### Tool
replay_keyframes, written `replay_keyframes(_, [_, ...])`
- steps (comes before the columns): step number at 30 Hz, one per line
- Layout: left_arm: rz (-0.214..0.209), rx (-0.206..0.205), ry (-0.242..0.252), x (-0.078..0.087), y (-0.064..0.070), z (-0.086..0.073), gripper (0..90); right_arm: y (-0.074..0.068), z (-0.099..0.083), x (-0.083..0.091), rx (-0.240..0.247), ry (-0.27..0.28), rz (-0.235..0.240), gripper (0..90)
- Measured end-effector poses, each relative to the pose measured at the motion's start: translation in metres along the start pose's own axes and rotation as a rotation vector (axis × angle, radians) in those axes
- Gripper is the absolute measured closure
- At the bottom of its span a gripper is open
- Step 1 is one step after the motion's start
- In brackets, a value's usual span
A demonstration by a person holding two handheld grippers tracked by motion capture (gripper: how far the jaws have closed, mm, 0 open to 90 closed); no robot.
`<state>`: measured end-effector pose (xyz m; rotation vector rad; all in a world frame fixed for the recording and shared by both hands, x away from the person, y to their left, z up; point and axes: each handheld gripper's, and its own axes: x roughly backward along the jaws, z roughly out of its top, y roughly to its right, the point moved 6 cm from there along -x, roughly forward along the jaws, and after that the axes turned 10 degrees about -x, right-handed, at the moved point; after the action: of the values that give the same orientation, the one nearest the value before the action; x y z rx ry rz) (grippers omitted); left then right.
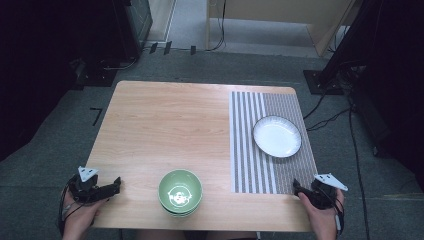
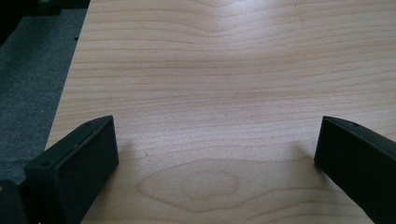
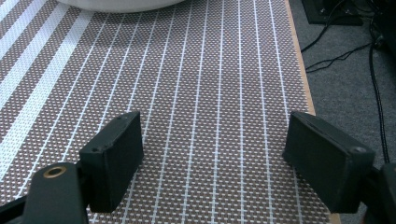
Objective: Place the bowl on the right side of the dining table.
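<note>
While both grippers rest wide apart and empty at the near table corners, green bowls (image 1: 180,192) sit stacked at the near edge, white plate (image 1: 277,136) on the striped placemat (image 1: 248,150). Best approached by left gripper (image 1: 118,183): rim squarely between jaws; right gripper (image 1: 295,185) clear.

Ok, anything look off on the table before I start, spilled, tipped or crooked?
Nothing stands out. The green bowls sit stacked upright at the near edge, the white plate lies flat on the striped mat, and the mat lines up with the table. Both the left gripper and right gripper are open and empty.
</note>
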<state>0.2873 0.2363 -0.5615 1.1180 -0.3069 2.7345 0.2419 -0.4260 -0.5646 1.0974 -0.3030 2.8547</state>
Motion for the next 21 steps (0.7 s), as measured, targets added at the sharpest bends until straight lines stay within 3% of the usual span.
replay_keyframes(10, [0.022,0.027,-0.003,0.000,0.000,0.002,2.5,-0.001,0.000,0.000,-0.011,0.001,-0.005,18.4])
replay_keyframes(21, [-0.044,0.082,0.093,0.019,0.006,0.023,5.9,0.000,0.001,-0.001,-0.015,0.001,-0.009,18.1])
